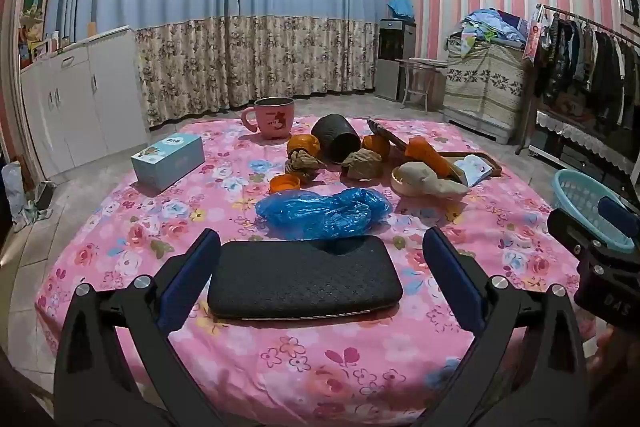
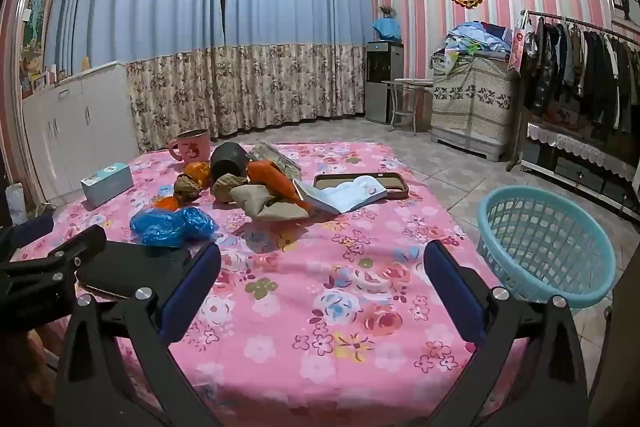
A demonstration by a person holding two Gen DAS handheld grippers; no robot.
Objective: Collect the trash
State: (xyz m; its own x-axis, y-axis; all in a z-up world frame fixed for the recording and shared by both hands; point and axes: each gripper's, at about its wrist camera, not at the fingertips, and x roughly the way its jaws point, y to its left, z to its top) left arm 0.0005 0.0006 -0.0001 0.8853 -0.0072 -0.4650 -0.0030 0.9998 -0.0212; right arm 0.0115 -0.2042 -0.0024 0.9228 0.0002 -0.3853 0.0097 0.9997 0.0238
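On the desk [image 2: 320, 307], a flat case [image 1: 304, 277] lies at the near edge, with a crumpled bag [image 1: 322, 211] just behind it. A box [image 1: 168, 161] sits left. A basket [image 2: 548, 247] stands on the floor, right of the desk.

We see a crumpled blue bag [image 1: 324, 213] lying on the pink cloth. Two brown paper wads [image 1: 362, 164] sit behind it. The blue basket [image 2: 546, 247] stands on the floor.
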